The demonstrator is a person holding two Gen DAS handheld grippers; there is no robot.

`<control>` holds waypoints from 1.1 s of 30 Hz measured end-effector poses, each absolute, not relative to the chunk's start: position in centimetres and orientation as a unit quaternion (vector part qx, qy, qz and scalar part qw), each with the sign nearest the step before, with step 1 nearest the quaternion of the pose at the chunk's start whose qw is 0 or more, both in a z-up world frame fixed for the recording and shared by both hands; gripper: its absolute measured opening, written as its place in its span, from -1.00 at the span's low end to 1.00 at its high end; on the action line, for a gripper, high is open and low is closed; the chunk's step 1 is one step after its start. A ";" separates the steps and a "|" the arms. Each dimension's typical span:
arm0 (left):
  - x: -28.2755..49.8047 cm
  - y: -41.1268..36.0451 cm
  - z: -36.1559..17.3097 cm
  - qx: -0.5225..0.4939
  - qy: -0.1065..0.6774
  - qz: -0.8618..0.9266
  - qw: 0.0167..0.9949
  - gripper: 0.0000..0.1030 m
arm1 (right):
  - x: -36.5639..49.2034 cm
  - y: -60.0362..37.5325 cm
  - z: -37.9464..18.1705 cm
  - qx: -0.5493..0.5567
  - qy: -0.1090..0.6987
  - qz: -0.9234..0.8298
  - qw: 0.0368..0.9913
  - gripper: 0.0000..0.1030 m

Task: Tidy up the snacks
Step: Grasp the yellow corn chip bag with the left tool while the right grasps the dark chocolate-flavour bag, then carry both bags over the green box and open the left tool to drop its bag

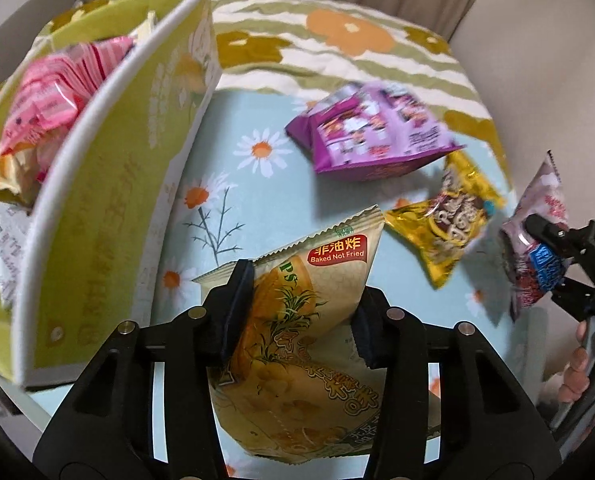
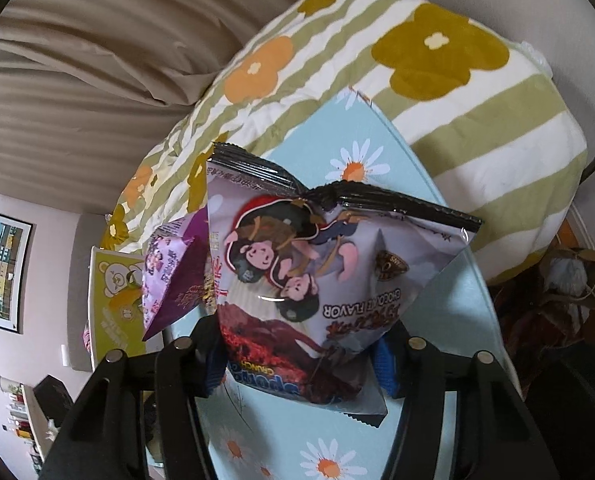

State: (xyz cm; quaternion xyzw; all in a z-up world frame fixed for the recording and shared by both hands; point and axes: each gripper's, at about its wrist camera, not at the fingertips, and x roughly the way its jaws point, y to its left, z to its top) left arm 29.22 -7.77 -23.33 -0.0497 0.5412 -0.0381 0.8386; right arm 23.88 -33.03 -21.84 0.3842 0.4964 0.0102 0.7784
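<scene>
My left gripper (image 1: 301, 304) is shut on a beige chips packet (image 1: 329, 280) marked "Baked Not Fried", held above the light blue daisy tablecloth (image 1: 257, 208). Left of it stands a tall green box (image 1: 109, 184) that holds pink packets (image 1: 45, 112) and a white one (image 1: 1, 248). My right gripper (image 2: 299, 364) is shut on a lavender chocolate-flavor crunch packet (image 2: 317, 272), lifted off the cloth. The left wrist view shows that gripper (image 1: 553, 248) and its packet (image 1: 537, 208) at the right edge. Purple packets (image 1: 369, 132) and a yellow packet (image 1: 449, 220) lie on the cloth.
A striped cushion with big flowers (image 1: 337, 40) lies along the table's far side, with beige curtains behind it. A person's hand (image 1: 593, 356) grips the right tool's handle. In the right wrist view the green box (image 2: 113, 300) stands beyond a purple packet (image 2: 173, 280).
</scene>
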 end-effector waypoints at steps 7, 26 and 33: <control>26.9 -7.6 -17.3 -0.070 0.497 -0.068 0.862 -0.19 | 22.2 -32.0 -17.2 0.330 0.465 0.016 0.822 0.06; 22.2 7.4 -5.1 -0.105 0.385 -0.070 0.914 -0.19 | 21.4 -15.5 -3.6 0.248 0.399 0.176 0.865 0.06; 23.4 15.1 -4.9 -0.111 0.384 -0.054 0.915 -0.19 | 22.5 -7.7 -2.6 0.230 0.406 0.210 0.859 0.06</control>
